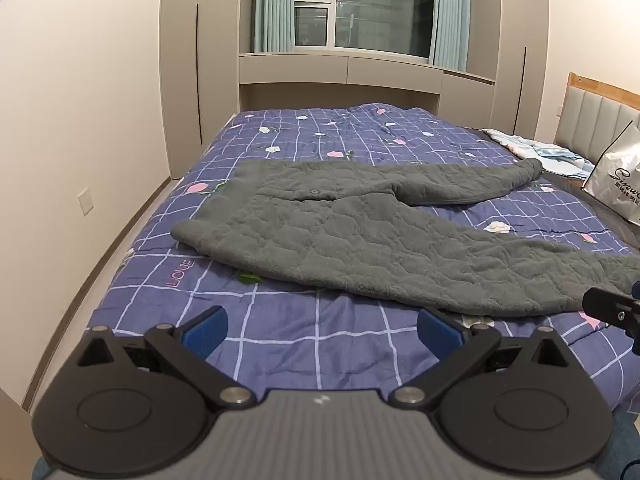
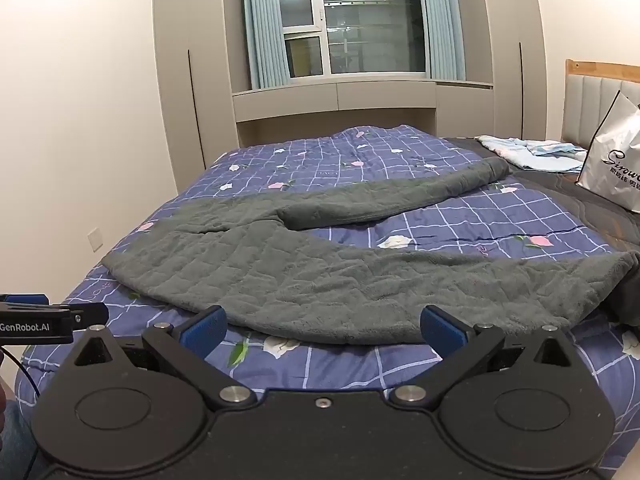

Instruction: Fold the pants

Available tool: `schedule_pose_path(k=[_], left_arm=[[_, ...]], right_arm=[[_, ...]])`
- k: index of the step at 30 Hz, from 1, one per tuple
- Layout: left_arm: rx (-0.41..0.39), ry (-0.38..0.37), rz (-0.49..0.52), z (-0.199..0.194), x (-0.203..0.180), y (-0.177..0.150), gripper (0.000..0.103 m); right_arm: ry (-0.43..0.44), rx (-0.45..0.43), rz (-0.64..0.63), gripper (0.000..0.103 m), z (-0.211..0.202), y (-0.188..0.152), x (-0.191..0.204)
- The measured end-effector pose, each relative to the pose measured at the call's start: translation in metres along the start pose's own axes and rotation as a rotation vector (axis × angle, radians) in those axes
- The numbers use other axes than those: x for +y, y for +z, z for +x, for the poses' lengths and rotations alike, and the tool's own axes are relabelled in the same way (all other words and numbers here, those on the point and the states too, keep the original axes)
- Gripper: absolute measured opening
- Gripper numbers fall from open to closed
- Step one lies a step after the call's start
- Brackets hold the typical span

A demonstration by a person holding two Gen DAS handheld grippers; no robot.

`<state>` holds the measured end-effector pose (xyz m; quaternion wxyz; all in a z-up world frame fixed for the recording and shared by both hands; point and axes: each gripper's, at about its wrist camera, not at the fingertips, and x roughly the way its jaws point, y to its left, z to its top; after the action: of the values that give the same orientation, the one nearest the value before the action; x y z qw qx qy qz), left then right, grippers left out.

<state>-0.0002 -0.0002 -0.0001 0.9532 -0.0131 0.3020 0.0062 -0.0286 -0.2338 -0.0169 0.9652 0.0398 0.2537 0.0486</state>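
Observation:
Grey quilted fleece pants (image 1: 360,240) lie spread flat on the bed, waist at the left, both legs splayed to the right. They also show in the right wrist view (image 2: 340,280). My left gripper (image 1: 322,330) is open and empty, hovering above the quilt just in front of the near leg's edge. My right gripper (image 2: 324,326) is open and empty, its blue pads (image 2: 442,326) level with the near leg's front edge. The near leg's cuff (image 2: 624,276) hangs off the bed's right side.
The bed has a purple checked floral quilt (image 1: 320,152). A white shopping bag (image 2: 612,164) and folded light-blue cloth (image 2: 532,152) lie by the headboard at the right. A wall stands left of the bed, cabinets and a window behind it.

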Motion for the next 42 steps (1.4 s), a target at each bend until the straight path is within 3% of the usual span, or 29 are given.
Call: schedule_pose_path(k=[42], left_arm=[[0.01,-0.006,0.017,-0.003,-0.0019,0.0029,0.103]], right_arm=[[0.005,0.0,0.003,0.103,-0.0012,-0.0006,0.0002]])
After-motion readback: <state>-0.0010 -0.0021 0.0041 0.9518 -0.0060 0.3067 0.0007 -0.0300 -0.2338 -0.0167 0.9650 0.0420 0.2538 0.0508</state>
